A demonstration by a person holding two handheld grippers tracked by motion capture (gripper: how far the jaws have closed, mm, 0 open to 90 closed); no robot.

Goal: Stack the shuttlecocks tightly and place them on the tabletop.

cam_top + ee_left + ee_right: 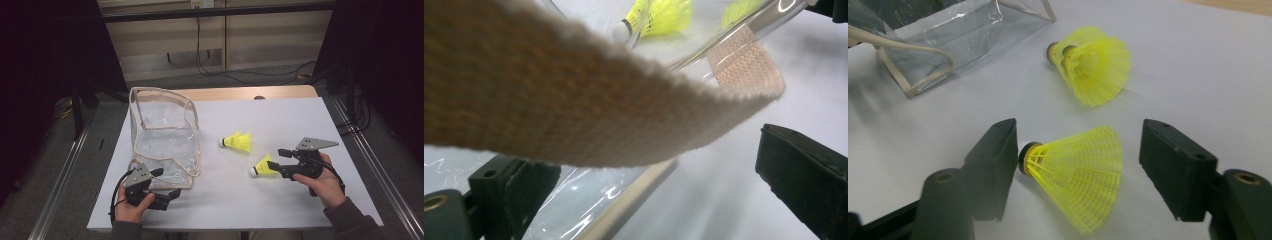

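Straddling near shuttlecock (1075,172), right tool (1078,167) open, ungripped; left tool (649,200) open around bag strap (574,110).

Each hand carries a black gripper. The right gripper (275,159) bears a grey three-cornered plate on top, and the left gripper (169,184) has a similar grey plate with small dark dots, perhaps screws. A black cable loops from the left one. The jaws are blocky matt black pads with small round holes, brass-coloured bushings behind them. Dark, probably brownish sleeves cover both forearms.
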